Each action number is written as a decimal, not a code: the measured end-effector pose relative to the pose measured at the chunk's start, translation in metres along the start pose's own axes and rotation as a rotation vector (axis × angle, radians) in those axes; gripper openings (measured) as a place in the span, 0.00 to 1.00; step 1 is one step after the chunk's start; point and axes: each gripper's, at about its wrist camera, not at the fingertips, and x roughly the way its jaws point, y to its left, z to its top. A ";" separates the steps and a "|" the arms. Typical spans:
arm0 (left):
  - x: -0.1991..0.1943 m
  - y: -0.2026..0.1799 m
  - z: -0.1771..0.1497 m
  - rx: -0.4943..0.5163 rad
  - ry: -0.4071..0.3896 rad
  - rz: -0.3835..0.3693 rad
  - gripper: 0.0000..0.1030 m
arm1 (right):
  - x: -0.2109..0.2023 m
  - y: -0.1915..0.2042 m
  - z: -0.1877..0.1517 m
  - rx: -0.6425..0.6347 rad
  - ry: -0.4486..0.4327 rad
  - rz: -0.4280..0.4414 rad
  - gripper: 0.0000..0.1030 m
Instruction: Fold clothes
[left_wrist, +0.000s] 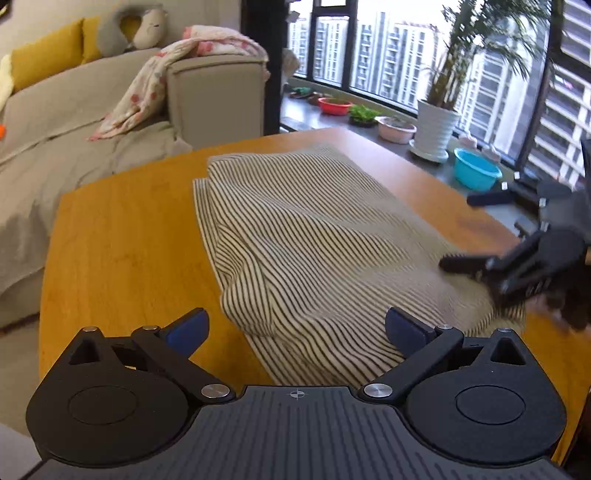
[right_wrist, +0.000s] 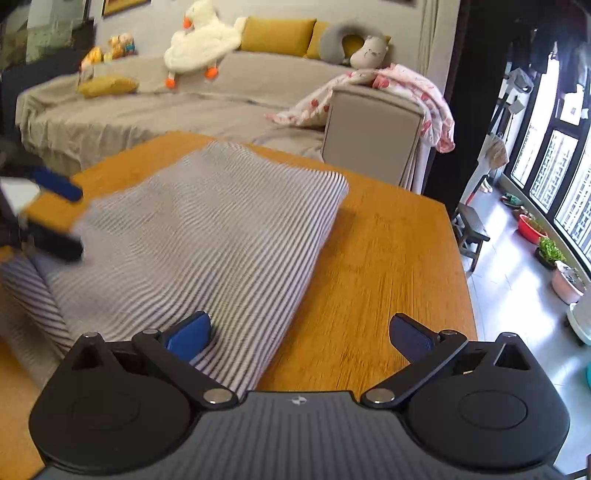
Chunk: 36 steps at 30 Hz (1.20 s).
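The striped garment (left_wrist: 317, 236) lies on my wooden table (left_wrist: 122, 236), already doubled into a thick, rumpled rectangle with a lower layer sticking out along one side. I judge the folding mostly done; squaring and perhaps one more fold remain. My left gripper (left_wrist: 297, 330) and right gripper (right_wrist: 299, 332) both gape wide, holding nothing.
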 end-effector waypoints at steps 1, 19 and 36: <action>0.000 -0.004 -0.004 0.015 0.002 0.010 1.00 | -0.005 -0.001 0.000 0.019 -0.020 0.029 1.00; -0.041 -0.031 -0.045 0.010 -0.103 0.089 1.00 | -0.027 0.016 -0.026 -0.051 -0.063 -0.012 1.00; -0.077 0.006 -0.040 -0.238 -0.169 0.101 1.00 | -0.046 0.094 -0.019 -0.285 -0.177 0.180 0.80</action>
